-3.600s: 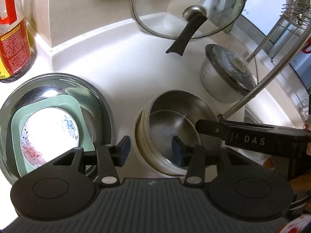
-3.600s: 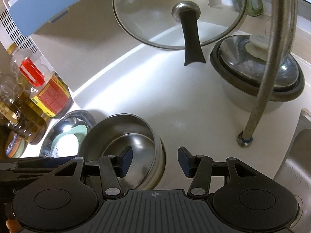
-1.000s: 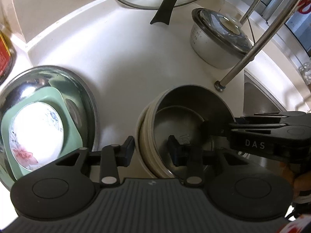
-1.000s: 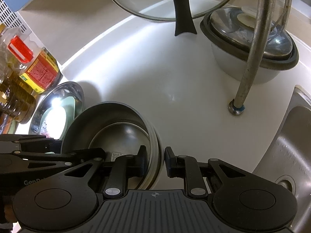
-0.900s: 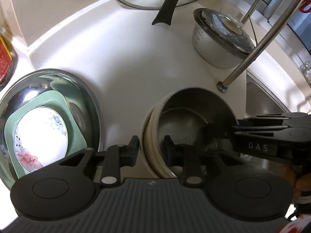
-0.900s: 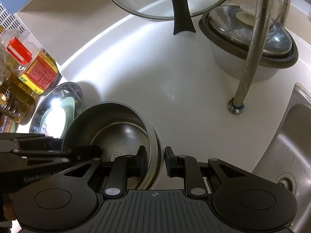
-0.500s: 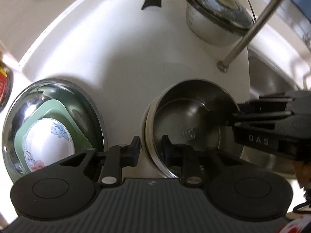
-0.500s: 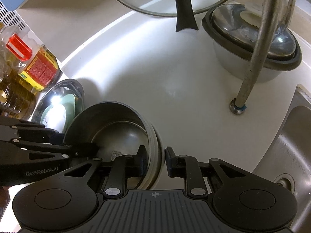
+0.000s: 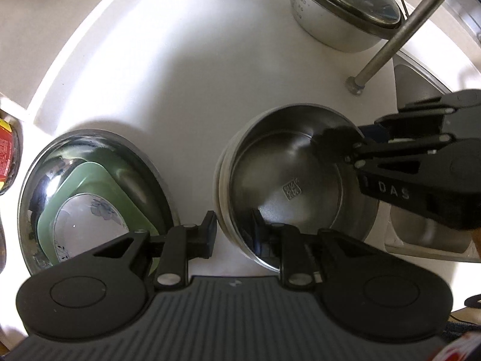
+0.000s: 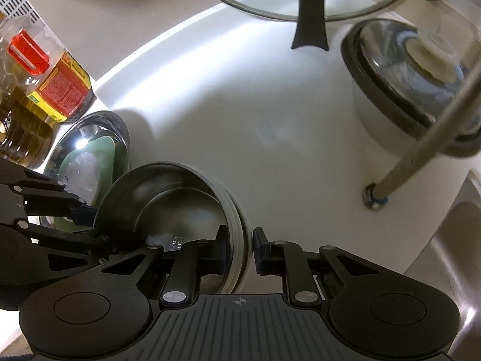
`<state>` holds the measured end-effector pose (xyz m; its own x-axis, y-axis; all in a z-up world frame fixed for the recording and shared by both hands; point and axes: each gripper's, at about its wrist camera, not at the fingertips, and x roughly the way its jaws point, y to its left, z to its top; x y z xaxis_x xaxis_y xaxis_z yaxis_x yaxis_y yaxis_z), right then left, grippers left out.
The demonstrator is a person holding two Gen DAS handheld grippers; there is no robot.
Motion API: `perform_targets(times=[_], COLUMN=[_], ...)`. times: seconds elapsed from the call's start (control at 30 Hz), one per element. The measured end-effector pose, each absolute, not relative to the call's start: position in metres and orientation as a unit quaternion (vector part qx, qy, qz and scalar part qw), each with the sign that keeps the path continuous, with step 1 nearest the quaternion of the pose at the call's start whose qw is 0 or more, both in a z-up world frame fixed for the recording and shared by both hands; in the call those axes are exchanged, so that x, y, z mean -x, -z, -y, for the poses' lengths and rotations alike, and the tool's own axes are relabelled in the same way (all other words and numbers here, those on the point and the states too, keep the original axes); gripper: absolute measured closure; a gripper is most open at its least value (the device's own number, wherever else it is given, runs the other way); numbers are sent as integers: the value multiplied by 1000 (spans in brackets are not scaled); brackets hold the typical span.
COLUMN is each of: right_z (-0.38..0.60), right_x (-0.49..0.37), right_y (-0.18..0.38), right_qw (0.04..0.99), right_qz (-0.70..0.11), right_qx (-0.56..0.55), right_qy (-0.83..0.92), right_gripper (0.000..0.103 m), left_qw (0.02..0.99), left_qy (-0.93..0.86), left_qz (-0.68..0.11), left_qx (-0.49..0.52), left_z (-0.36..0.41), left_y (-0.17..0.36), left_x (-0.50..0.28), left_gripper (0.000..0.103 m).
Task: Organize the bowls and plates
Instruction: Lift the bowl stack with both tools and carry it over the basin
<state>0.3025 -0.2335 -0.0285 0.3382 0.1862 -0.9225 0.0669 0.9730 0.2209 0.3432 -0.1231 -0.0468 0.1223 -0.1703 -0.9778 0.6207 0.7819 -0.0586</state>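
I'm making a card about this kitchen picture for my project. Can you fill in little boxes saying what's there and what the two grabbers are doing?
place: white counter beside a sink
left gripper: shut on the bowl stack rim
right gripper: shut on the opposite rim
bowl stack: steel bowl nested in pale bowls
big steel bowl: holds a green dish with a flowered plate in it
behind: lidded pot, glass lid, oil bottle

Ahead of me the white counter [image 10: 240, 114] lies open toward the back wall; the lidded pot [image 10: 415, 90] and faucet pipe [image 10: 421, 156] block the right, the oil bottle [image 10: 51, 81] and steel basin [image 9: 90, 186] the left
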Motion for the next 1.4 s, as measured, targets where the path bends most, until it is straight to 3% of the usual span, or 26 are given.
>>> perform_targets(times=[0.87, 1.4], right_z=[205, 141], right_x=[-338, -373], right_y=[5, -19], right_qw=[816, 821], right_qz=[-565, -552], right_qx=[-97, -59], right_qy=[-73, -130], right_gripper=[86, 86], left_qw=[761, 792], left_qy=[238, 182], left_qz=[-589, -575], left_qx=[-131, -92], left_z=[80, 14], left_y=[12, -15], left_x=[-362, -372], left_gripper=[81, 82])
